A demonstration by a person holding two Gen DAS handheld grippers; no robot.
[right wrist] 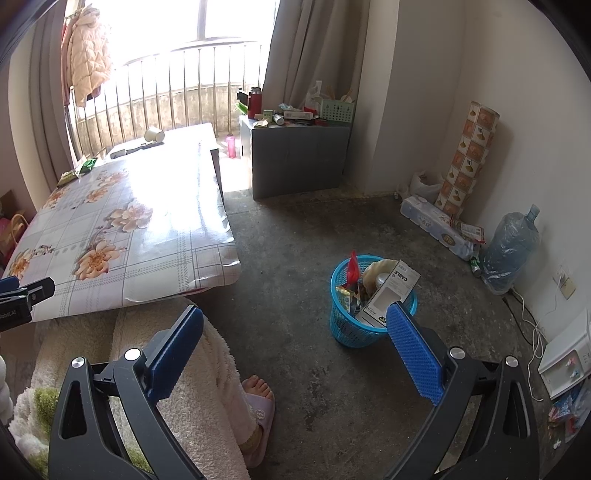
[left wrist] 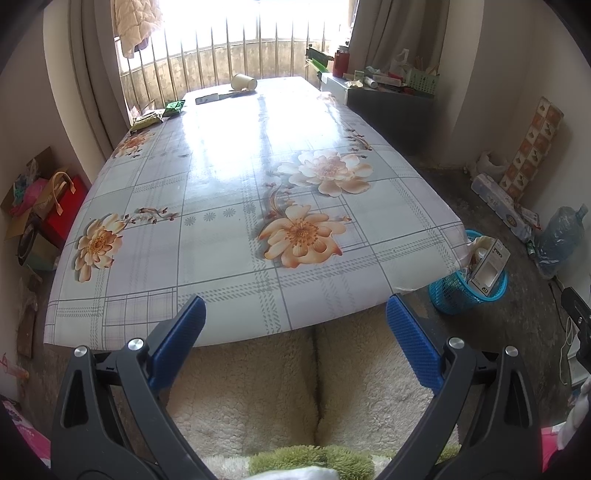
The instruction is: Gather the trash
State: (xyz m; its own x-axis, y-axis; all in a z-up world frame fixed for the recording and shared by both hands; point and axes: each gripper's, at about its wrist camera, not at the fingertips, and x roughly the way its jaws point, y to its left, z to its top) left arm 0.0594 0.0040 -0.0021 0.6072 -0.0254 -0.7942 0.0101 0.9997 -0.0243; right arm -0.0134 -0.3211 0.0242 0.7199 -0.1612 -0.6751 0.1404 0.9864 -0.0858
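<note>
Floral table | left hand-held gripper wide open, empty | right hand-held gripper wide open, empty

Left hand-held gripper spread wide, right hand-held gripper likewise — both empty, level

Right gripper held wide apart over bare floor, gripping nothing.
A blue basket full of trash sits just ahead of its right finger, a white box sticking out; the floral table lies ahead-left.

Window blown out; fisheye edges.
</note>
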